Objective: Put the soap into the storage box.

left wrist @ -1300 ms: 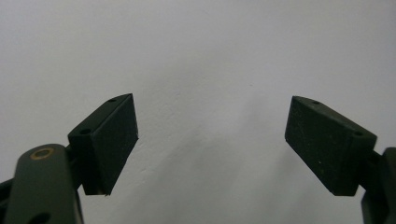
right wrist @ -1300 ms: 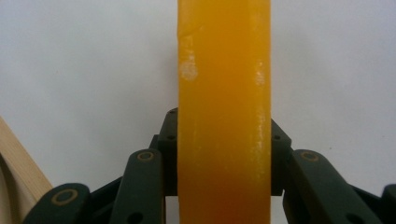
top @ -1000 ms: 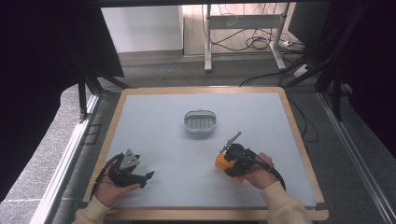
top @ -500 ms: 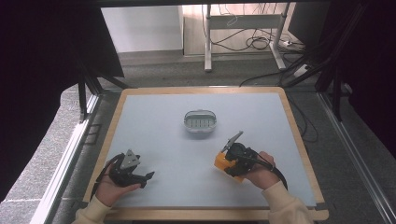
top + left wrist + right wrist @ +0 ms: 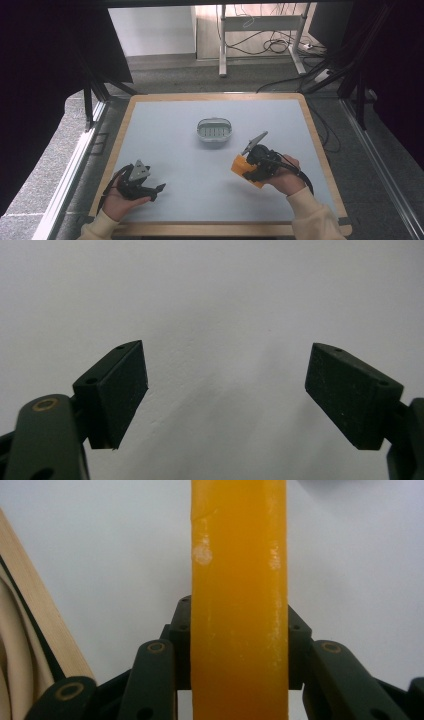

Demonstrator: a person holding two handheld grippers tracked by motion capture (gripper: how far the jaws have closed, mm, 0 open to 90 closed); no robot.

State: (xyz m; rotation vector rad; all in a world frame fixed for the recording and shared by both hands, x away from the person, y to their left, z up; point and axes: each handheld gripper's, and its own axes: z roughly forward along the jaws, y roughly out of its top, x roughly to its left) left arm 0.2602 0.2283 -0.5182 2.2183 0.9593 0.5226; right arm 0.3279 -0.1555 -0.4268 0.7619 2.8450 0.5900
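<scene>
My right gripper point(image 5: 248, 171) is shut on an orange block point(image 5: 244, 169), held just above the white table top at the right front. In the right gripper view the orange block point(image 5: 239, 600) stands tall between the two black jaws, which press on its sides. My left gripper point(image 5: 159, 188) rests at the table's left front, held in a hand, its jaws pointing right. The left gripper view shows its two pads point(image 5: 117, 390) wide apart over bare white surface, so this gripper point(image 5: 225, 395) is open with nothing in it. A small grey oval dish point(image 5: 214, 130) sits in the middle of the table.
The white table top point(image 5: 175, 150) has a wooden rim point(image 5: 220, 229) all round. Beyond the far edge are grey floor, a desk frame point(image 5: 260, 30) and loose cables. Dark posts and drapes stand at both sides.
My right gripper has lifted a little with the orange block and drifted slightly to the right. The left gripper has stayed where it was.
</scene>
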